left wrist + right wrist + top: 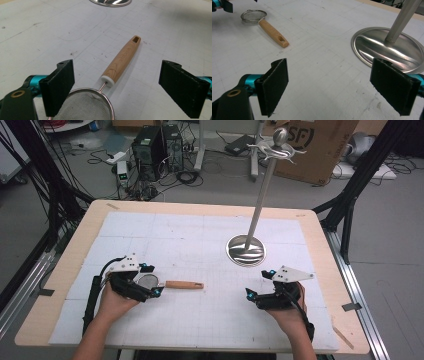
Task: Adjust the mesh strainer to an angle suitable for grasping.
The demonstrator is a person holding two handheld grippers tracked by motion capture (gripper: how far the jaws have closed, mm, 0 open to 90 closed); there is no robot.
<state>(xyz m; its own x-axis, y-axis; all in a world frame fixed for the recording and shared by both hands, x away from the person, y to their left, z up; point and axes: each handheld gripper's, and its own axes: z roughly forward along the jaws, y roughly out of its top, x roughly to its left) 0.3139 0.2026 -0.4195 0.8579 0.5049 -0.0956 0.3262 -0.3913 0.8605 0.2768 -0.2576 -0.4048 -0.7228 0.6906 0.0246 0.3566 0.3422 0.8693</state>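
Left tool (pixel 146 286): wide, straddling the strainer (pixel 117 65) for a grab.
Right tool (pixel 261 285): wide, idle near the desk's front edge.

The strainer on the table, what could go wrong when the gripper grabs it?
The left gripper hangs open over the strainer at its mesh bowl, not its wooden handle. Closing there might dent the mesh or let the round rim slip out. Once lifted, the long handle could swing and knock the tall metal stand.
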